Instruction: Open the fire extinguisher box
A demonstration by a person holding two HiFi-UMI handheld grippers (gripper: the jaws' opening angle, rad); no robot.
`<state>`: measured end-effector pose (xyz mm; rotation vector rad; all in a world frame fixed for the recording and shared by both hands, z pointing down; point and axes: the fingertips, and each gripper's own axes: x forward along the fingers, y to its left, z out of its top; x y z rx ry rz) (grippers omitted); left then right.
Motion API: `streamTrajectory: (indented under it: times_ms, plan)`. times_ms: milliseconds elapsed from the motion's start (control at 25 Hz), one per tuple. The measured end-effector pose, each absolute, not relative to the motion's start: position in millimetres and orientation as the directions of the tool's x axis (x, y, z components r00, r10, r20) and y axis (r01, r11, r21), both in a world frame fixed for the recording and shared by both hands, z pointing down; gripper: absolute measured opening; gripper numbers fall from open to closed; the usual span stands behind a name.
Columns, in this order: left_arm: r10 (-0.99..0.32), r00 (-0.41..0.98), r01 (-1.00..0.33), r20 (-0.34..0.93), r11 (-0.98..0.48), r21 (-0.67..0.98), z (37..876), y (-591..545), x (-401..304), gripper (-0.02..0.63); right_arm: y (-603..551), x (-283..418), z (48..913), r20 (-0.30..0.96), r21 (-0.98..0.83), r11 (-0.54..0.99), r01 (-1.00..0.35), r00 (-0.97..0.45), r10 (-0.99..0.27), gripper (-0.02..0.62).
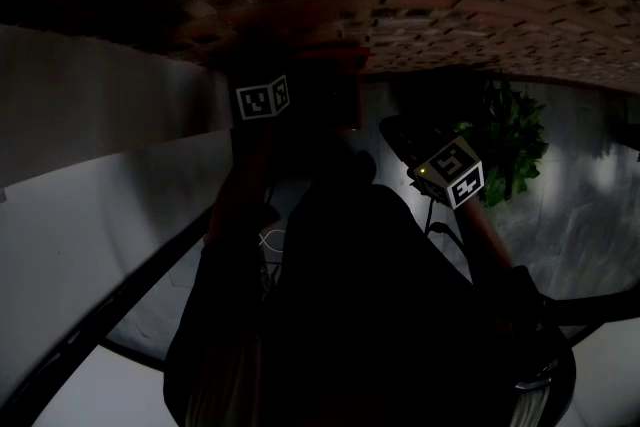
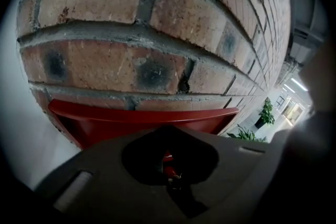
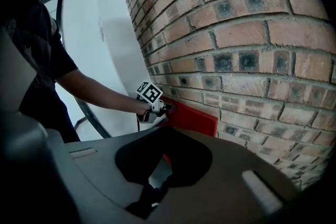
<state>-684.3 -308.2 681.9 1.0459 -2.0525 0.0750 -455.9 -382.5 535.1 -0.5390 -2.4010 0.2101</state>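
Currently in hand: taking hold of the door.
Left gripper [image 2: 170,174]: jaws pinched on a small red tab [image 2: 167,167] at the box front.
Fire extinguisher box [image 3: 191,118]: on the brick wall [image 3: 236,34], door looks shut.
Right gripper [image 3: 152,198]: jaws together, empty, well back.
Next move: probably a steady outward pull without losing the pinch.

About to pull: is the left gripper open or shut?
Shut: left gripper jaws pinch a small red tab at the red box.
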Motion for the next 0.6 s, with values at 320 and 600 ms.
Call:
streamTrajectory:
  times_ms: [320,600]
  plan:
    - [-0.658,-0.308,-0.676,0.687,0.660,0.329,688,-299,-672,0.002,-377,-459,536,0.573,-0.285,0.894,0.344,-0.687,0.447,0.002]
    - [-0.661,-0.310,-0.658,0.684,0.668,0.348,689,-283,-660,0.002,-369,-464,534,0.567,-0.285,0.883,0.372,-0.678,0.468,0.002]
